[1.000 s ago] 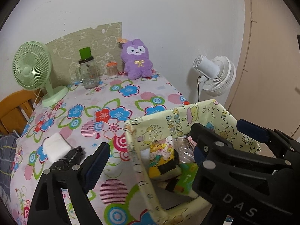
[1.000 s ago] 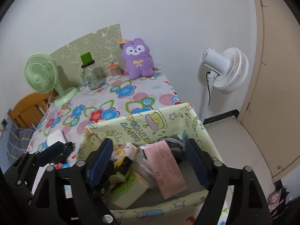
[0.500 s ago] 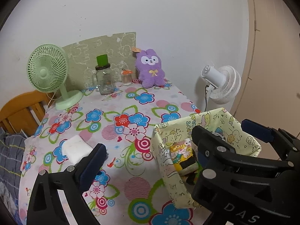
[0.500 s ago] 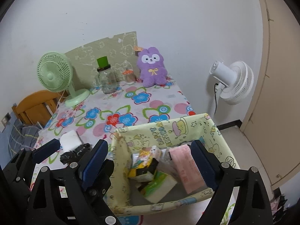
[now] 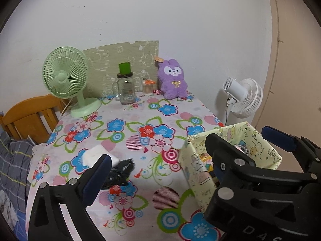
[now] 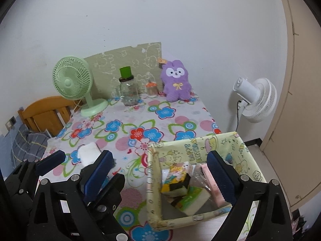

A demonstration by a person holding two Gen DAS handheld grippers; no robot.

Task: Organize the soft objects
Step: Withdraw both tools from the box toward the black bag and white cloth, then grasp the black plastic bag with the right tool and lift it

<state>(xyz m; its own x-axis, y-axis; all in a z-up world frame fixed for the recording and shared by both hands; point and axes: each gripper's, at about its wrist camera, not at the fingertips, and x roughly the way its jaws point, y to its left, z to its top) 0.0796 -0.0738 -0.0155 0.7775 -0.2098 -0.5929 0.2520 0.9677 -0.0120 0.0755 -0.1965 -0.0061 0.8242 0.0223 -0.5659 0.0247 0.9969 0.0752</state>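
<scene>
A yellow cartoon-print fabric bin (image 6: 192, 146) stands at the table's near right corner and holds several soft packs (image 6: 176, 178) and a pink pack (image 6: 208, 172); it also shows in the left wrist view (image 5: 197, 156). A white folded cloth (image 5: 94, 154) and a black crumpled item (image 5: 120, 172) lie on the floral tablecloth at the near left. A purple plush bunny (image 5: 173, 80) sits at the far edge. My left gripper (image 5: 158, 172) is open and empty above the table between the black item and the bin. My right gripper (image 6: 158, 172) is open and empty above the bin's left side.
A green desk fan (image 5: 66, 80), a glass jar with a green lid (image 5: 126, 88) and a small orange-topped jar (image 5: 148, 86) stand along the back. A white floor fan (image 6: 254, 100) stands right of the table. A wooden chair (image 5: 30, 116) is at the left.
Both grippers have pulled back and risen from the bin, which now looks smaller and farther right. The black item and white cloth have come into fuller view. Both stay open.
</scene>
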